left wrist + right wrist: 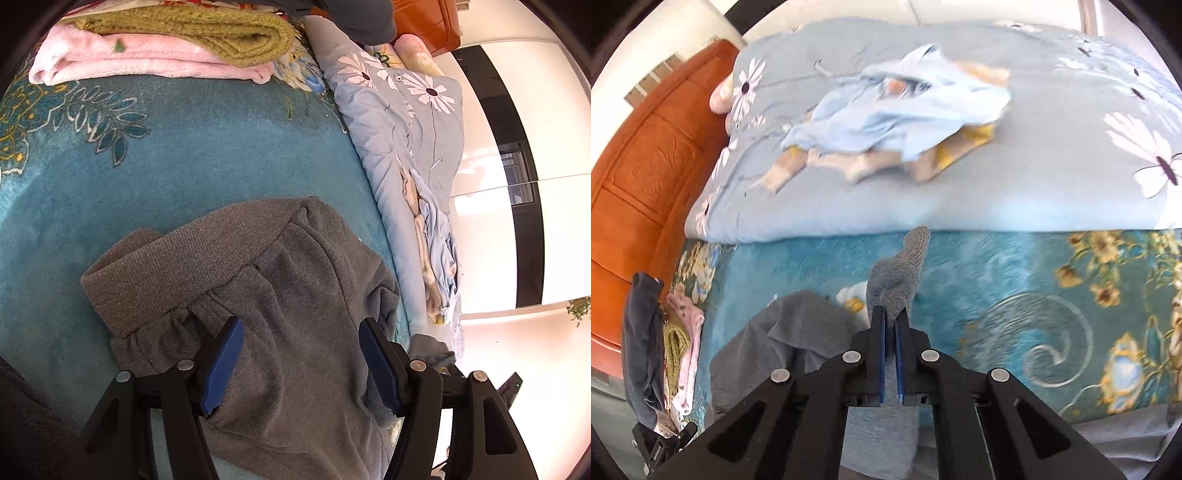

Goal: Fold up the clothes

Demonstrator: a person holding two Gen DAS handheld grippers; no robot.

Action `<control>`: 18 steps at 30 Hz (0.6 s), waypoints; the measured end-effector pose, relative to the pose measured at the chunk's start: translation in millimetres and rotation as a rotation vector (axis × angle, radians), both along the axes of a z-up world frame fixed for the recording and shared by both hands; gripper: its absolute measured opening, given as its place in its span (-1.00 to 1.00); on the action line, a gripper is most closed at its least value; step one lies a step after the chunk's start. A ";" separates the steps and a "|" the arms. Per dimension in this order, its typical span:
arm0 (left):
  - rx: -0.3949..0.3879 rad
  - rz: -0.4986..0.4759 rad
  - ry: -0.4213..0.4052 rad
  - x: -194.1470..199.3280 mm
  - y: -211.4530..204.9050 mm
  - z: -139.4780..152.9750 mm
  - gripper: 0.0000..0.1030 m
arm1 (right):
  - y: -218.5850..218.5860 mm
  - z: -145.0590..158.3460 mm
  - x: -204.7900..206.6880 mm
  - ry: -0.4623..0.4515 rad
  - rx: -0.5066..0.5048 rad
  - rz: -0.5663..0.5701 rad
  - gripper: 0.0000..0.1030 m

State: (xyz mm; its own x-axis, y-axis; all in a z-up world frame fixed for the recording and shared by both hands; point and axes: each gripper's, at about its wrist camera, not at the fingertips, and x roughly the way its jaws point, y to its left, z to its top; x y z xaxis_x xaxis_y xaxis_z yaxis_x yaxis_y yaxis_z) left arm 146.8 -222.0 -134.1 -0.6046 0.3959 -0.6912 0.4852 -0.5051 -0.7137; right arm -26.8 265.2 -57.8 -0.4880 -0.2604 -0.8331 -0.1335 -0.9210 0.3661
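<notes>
Grey sweatpants lie on the teal floral blanket, waistband toward the far left. My left gripper is open, its blue pads straddling the pants just above the fabric. In the right wrist view my right gripper is shut on a grey ribbed cuff of the sweatpants and holds it lifted; the rest of the pants lies bunched to the lower left.
A folded pink towel and olive knit are stacked at the blanket's far edge. A grey flowered duvet carries a crumpled light-blue garment. An orange wooden headboard stands on the left.
</notes>
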 end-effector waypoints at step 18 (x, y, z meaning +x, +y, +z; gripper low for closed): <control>-0.043 -0.044 -0.069 -12.8 12.9 -6.9 0.33 | 256.9 -71.8 147.5 -0.115 -0.122 -0.714 -0.92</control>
State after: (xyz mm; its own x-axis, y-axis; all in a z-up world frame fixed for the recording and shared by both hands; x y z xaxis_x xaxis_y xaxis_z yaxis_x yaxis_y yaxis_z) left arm 134.0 -209.1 -141.1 -0.5372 0.3904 -0.7477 0.5094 -0.5563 -0.6565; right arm 120.7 522.1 -129.7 -0.4849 -0.0062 -0.8746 -0.7294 -0.5489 0.4083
